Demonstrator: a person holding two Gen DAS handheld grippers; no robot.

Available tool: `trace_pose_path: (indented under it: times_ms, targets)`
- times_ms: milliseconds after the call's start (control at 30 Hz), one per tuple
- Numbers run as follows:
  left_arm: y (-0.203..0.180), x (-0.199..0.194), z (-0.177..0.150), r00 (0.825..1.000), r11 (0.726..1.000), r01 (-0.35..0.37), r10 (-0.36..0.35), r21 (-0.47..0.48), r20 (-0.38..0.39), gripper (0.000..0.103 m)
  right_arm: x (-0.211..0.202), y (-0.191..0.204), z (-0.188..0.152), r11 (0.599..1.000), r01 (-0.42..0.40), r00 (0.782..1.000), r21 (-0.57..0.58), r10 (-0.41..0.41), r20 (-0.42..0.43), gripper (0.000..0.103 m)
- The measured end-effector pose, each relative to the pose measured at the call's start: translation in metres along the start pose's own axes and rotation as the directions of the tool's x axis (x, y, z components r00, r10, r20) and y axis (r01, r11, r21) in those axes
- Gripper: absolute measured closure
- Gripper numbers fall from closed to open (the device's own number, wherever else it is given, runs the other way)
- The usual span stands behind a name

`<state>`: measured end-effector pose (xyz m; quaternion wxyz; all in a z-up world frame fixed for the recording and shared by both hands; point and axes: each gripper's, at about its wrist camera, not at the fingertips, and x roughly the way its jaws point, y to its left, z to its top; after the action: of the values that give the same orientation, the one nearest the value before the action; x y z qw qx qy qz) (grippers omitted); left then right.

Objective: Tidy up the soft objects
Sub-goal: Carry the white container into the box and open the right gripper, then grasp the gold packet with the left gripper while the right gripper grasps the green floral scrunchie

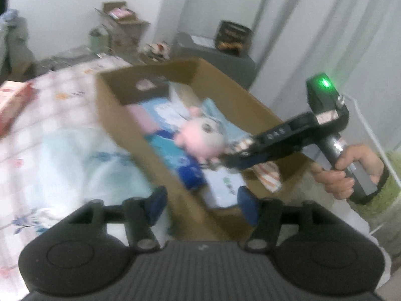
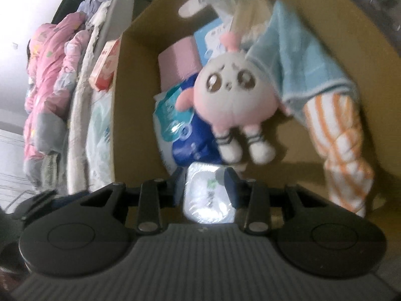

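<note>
A brown cardboard box (image 1: 155, 135) stands on the bed. Inside lie a pink and white plush bunny (image 1: 200, 138), blue tissue packs (image 1: 190, 173), a pink pack, a light blue cloth and an orange striped cloth (image 1: 270, 175). My left gripper (image 1: 203, 205) is open and empty, straddling the box's near wall. My right gripper (image 1: 225, 158) reaches into the box beside the bunny. In the right wrist view the right gripper (image 2: 205, 178) is open just below the bunny's (image 2: 233, 100) feet, with a white tissue pack (image 2: 208, 195) lying between its fingers.
The bed has a pink checked sheet (image 1: 50, 115) and a pale blue cover (image 1: 82, 165). A red box (image 1: 12, 102) lies at the bed's left edge. Behind stand cardboard boxes (image 1: 120, 25) and a grey unit (image 1: 213, 52). Pink bedding (image 2: 47, 75) is piled at left.
</note>
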<state>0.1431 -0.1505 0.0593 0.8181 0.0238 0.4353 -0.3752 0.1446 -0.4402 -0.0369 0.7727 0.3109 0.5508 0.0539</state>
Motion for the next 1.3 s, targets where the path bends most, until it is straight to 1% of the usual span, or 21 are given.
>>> trace_pose_path:
  times_ms: [67,167,233,300,333,433,567,633,733,800,867,967,1000,1067,1167,1233,1300]
  targets:
    - [0.011,-0.012,-0.005,0.999,0.999,-0.039,0.040,-0.020,0.028,0.035,0.003,-0.006,0.003,1.000,0.013,1.000,0.014,-0.013,0.003,0.062]
    - [0.033,-0.030,-0.016,0.995,0.993,-0.087,0.091,-0.075,0.047,0.035,0.016,-0.014,0.004,0.999,0.013,1.000,0.045,-0.011,-0.027,0.061]
    - [0.051,-0.040,-0.025,0.992,0.985,-0.107,0.115,-0.138,0.054,0.035,0.026,-0.018,0.001,0.998,-0.008,0.998,0.055,0.011,-0.059,0.061]
    - [0.065,-0.048,-0.035,0.989,0.974,-0.124,0.137,-0.188,0.057,0.035,0.035,-0.019,-0.003,0.997,-0.047,0.995,0.064,0.052,-0.085,0.063]
    - [0.072,-0.053,-0.040,0.987,0.968,-0.137,0.152,-0.211,0.058,0.035,0.036,-0.016,-0.005,0.997,-0.049,0.996,0.054,0.053,-0.077,0.063]
    - [0.088,-0.064,-0.056,0.980,0.950,-0.169,0.192,-0.264,0.061,0.035,0.039,-0.012,-0.008,0.997,-0.069,0.993,0.045,0.073,-0.090,0.064]
    - [0.104,-0.074,-0.073,0.975,0.928,-0.179,0.213,-0.326,0.070,0.035,0.047,-0.009,-0.013,0.991,-0.115,0.985,0.063,0.122,-0.124,0.065]
    - [0.110,-0.076,-0.078,0.973,0.921,-0.187,0.222,-0.342,0.068,0.035,0.050,-0.007,-0.016,0.989,-0.130,0.981,0.066,0.138,-0.135,0.065]
    - [0.113,-0.078,-0.085,0.967,0.916,-0.211,0.247,-0.341,0.065,0.035,0.053,-0.005,-0.019,0.985,-0.154,0.974,0.076,0.164,-0.158,0.064]
    - [0.113,-0.080,-0.091,0.965,0.916,-0.223,0.256,-0.334,0.058,0.035,0.053,-0.002,-0.022,0.986,-0.151,0.974,0.071,0.161,-0.157,0.063]
    - [0.113,-0.082,-0.096,0.961,0.915,-0.242,0.272,-0.323,0.051,0.033,0.049,-0.001,-0.024,0.988,-0.137,0.979,0.076,0.147,-0.140,0.061]
    - [0.112,-0.085,-0.104,0.952,0.910,-0.278,0.304,-0.308,0.039,0.031,0.025,0.005,-0.026,0.994,-0.100,0.994,0.047,0.102,-0.032,0.057]
    - [0.112,-0.086,-0.107,0.950,0.908,-0.285,0.310,-0.306,0.034,0.031,0.014,0.008,-0.029,0.995,-0.099,0.995,0.031,0.099,0.009,0.056]
    - [0.115,-0.090,-0.113,0.947,0.903,-0.298,0.320,-0.309,0.020,0.031,-0.009,0.018,-0.037,0.996,-0.090,0.991,-0.010,0.091,0.099,0.056]
    - [0.119,-0.096,-0.122,0.944,0.897,-0.311,0.329,-0.313,0.005,0.031,-0.037,0.048,-0.056,0.990,-0.081,0.978,-0.115,0.101,0.182,0.055]
    - [0.121,-0.099,-0.128,0.946,0.895,-0.310,0.325,-0.320,-0.006,0.031,-0.047,0.075,-0.070,0.972,-0.079,0.974,-0.220,0.122,0.193,0.052]
    - [0.123,-0.101,-0.135,0.948,0.892,-0.306,0.317,-0.333,-0.021,0.030,-0.045,0.103,-0.084,0.940,-0.097,0.976,-0.327,0.155,0.156,0.044]
